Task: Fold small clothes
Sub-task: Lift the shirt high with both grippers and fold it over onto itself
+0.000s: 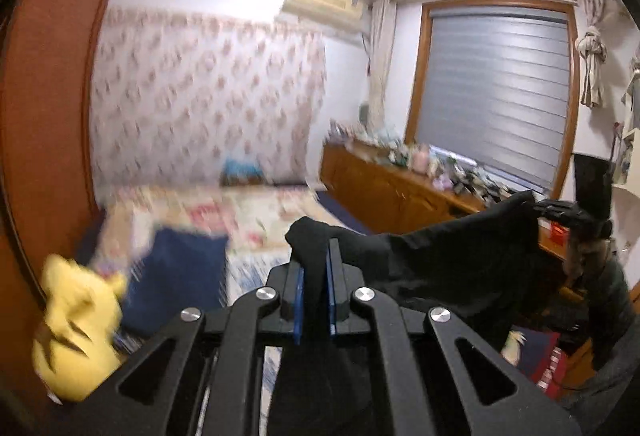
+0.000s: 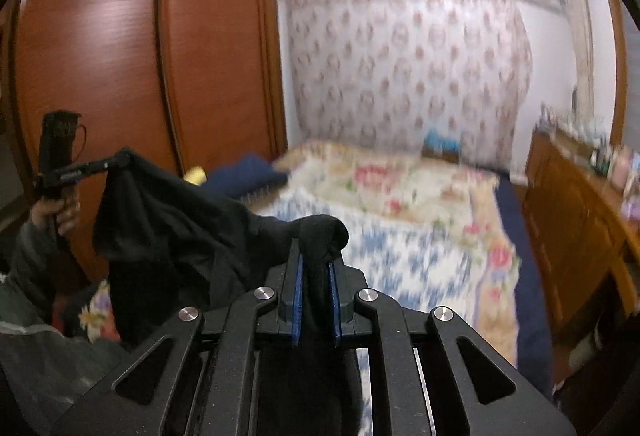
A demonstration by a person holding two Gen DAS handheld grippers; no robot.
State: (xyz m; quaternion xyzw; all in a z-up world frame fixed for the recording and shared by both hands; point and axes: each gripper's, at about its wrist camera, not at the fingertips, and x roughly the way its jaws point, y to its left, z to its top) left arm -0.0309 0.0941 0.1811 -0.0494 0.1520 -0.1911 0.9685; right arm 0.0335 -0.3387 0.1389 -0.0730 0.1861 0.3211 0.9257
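A black garment (image 1: 460, 256) hangs stretched in the air between my two grippers, above the bed. In the left wrist view my left gripper (image 1: 316, 248) is shut on one bunched corner of the cloth, which pokes out past the blue pads. The cloth runs right to my right gripper (image 1: 538, 206), held by a hand. In the right wrist view my right gripper (image 2: 316, 248) is shut on the other bunched corner of the black garment (image 2: 168, 220). The cloth sags leftward to my left gripper (image 2: 120, 158). Its lower part is hidden below both cameras.
A bed with a floral quilt (image 2: 400, 220) lies below and ahead. On it sit a dark blue pillow (image 1: 176, 276) and a yellow plush toy (image 1: 76, 324). A wooden wardrobe (image 2: 120, 56) stands left, and a cluttered wooden dresser (image 1: 392, 188) runs under the window.
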